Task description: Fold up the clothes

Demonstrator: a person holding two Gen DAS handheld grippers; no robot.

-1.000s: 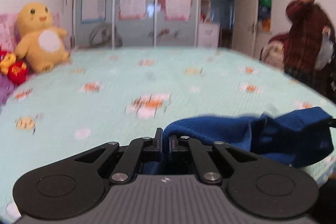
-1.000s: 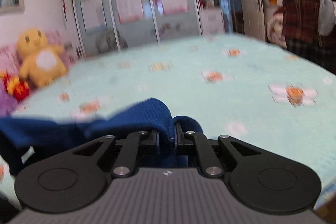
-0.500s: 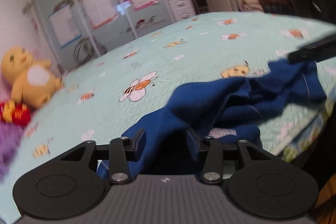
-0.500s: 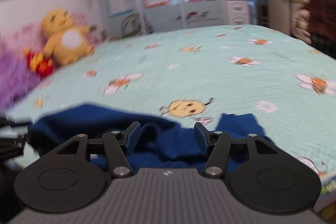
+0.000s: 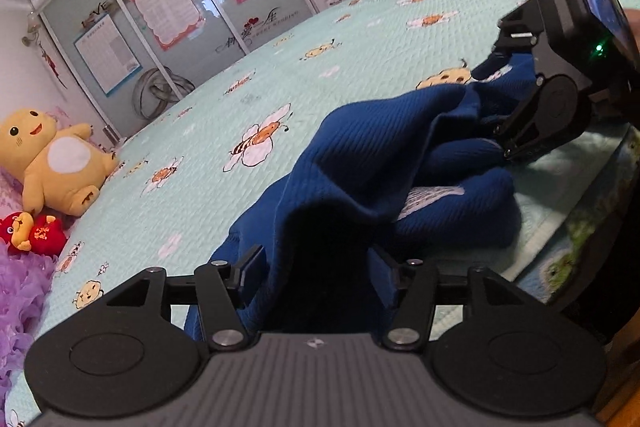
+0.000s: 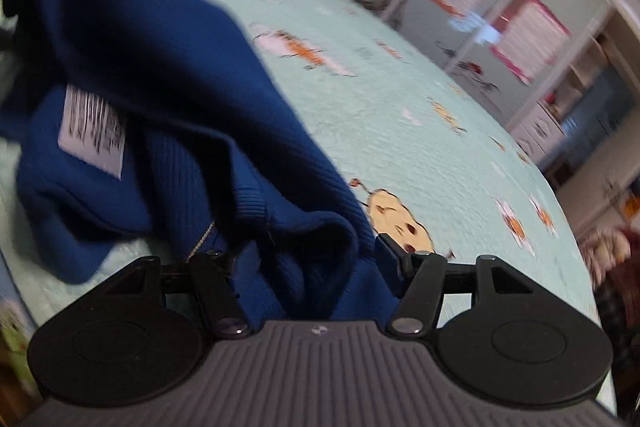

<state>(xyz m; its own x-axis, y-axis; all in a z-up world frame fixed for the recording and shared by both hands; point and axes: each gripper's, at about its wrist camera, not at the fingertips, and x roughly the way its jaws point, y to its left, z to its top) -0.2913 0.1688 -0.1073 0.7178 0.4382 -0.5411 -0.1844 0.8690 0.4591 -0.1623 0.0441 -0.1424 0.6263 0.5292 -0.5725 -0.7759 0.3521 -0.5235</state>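
Now spreading apart, left gripper (image 5: 316, 269) letting go of navy ribbed sweater (image 5: 384, 155), cloth lying slack between its pads, no longer pinched. Likewise standing parted, right gripper (image 6: 312, 255) straddling hem fold without clamping. Lying crumpled near edge of mint bee-print bedspread (image 5: 360, 39), white care label (image 6: 94, 133) showing inside, likely dropped there for spreading flat ahead of folding. Sitting well apart by far wall, yellow plush toy (image 5: 52, 159). Judging folding barely begun.

Your two black grippers

Your left gripper (image 5: 316, 267) and right gripper (image 6: 310, 259) have round black discs, silver screws, ridged grey bodies.
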